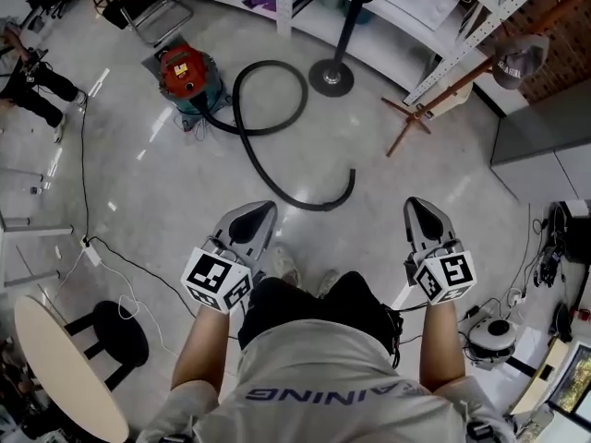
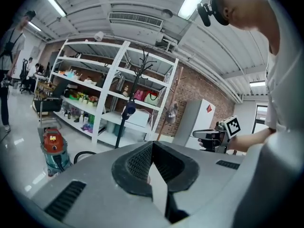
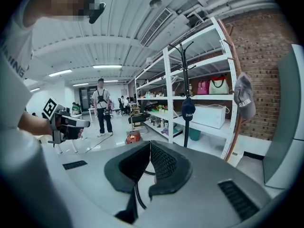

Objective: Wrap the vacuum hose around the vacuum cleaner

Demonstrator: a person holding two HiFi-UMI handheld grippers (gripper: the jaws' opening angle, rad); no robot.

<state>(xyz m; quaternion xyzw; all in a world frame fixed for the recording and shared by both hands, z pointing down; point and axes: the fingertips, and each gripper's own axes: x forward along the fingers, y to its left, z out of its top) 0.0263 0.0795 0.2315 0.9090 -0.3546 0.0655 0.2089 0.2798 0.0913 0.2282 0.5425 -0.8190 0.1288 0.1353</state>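
Floor (image 1: 175, 187) hose (image 1: 305, 203) curves from vacuum cleaner (image 1: 187, 74), tip toward shelves (image 1: 388, 30).

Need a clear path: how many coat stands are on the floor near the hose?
2. A black metal coat stand with a round base stands beyond the black hose's loop; a brown wooden coat stand is to its right, beside the white shelving. More may be hidden.

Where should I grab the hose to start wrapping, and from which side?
Grip the hose just behind its free end, the stretch nearest the right gripper. It lies flat on the floor, clear of the vacuum, so come down from above with jaws across it. That gripper is shut; open it first.
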